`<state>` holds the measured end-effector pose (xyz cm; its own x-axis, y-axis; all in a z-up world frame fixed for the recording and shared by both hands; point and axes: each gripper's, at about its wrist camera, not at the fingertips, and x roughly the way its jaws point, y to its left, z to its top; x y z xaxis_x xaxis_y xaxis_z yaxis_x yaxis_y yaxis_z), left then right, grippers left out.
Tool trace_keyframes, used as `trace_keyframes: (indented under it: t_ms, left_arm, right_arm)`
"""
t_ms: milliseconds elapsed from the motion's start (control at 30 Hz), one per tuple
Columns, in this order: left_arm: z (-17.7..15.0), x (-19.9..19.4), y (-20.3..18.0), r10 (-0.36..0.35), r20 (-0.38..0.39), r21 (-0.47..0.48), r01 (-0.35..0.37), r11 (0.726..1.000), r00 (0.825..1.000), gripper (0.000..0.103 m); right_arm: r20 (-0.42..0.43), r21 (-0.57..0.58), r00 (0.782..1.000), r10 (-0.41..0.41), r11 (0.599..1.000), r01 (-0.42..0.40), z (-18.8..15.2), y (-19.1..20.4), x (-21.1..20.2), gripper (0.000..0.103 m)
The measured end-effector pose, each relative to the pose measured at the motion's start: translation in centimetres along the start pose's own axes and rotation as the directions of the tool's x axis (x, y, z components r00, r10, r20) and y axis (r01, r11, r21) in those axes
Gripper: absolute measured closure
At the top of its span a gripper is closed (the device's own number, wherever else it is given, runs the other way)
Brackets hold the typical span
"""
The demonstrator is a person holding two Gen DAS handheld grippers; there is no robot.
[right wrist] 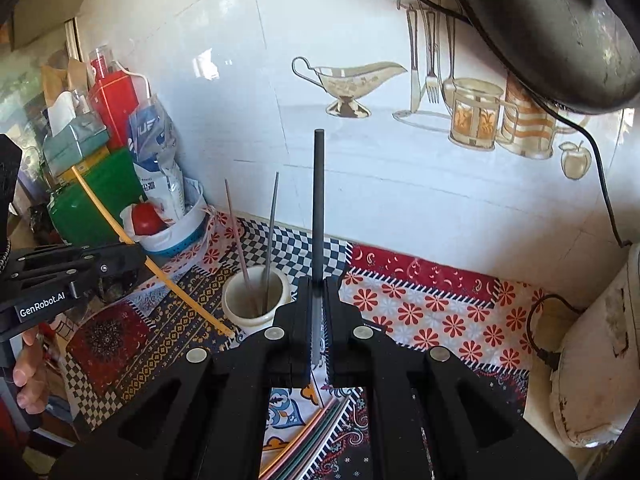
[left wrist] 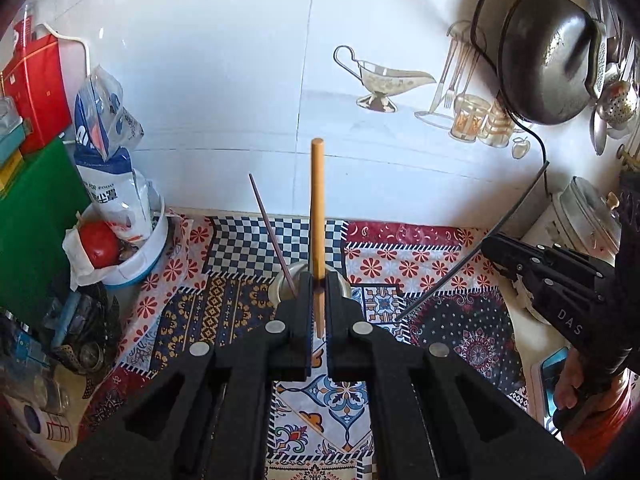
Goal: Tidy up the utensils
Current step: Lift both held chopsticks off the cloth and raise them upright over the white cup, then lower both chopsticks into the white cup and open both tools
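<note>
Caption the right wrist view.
Right claw grips a black chopstick upright beside the white cup holding two chopsticks.

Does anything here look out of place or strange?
Nothing spilled or broken. Only loose chopsticks lie on the patterned cloth, outside the white cup. Each gripper, left and right, holds one stick: orange chopstick, black chopstick.

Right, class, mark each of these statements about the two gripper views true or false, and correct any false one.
1. The left gripper holds a tan chopstick. True.
2. The right gripper is empty. False: it is shut on a black chopstick.
3. The white cup has two sticks standing in it. True.
4. The cup lies on its side. False: it stands upright on the patterned cloth.
5. More chopsticks lie on the cloth below the right gripper. True.
</note>
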<state>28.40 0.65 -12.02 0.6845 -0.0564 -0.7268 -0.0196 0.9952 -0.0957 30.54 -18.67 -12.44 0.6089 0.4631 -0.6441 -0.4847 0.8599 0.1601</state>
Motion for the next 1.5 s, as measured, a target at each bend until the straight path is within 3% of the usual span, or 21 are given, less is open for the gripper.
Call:
trace_keyframes:
  t_ms: [300, 533, 967, 1500]
  left_arm:
    - [2.3, -0.7, 1.1, 0.025, 0.059, -0.021, -0.024, 1.000, 0.998, 0.100]
    - [2.5, 0.7, 1.9, 0.042, 0.036, -0.027, -0.041, 0.999, 0.998, 0.100]
    - [1.4, 5.7, 3.0, 0.028, -0.076, -0.064, -0.033, 0.997, 0.997, 0.100]
    - [0.7, 10.4, 4.3, 0.027, -0.172, -0.080, -0.041, 0.996, 0.985, 0.100]
  right_arm:
    - [0.077, -0.040, 0.996, 0.046, 0.998, -0.043, 3.6, 2.1, -0.5, 0.099]
    - [0.081, -0.065, 0.992, 0.094, 0.994, -0.089, 5.0, 3.8, 1.1, 0.099]
    - [-0.054, -0.060, 0.990, 0.130, 0.989, -0.133, 3.3, 4.6, 7.5, 0.099]
    - [-0.172, -0.036, 0.977, 0.127, 0.990, -0.135, 1.5, 3.8, 11.4, 0.099]
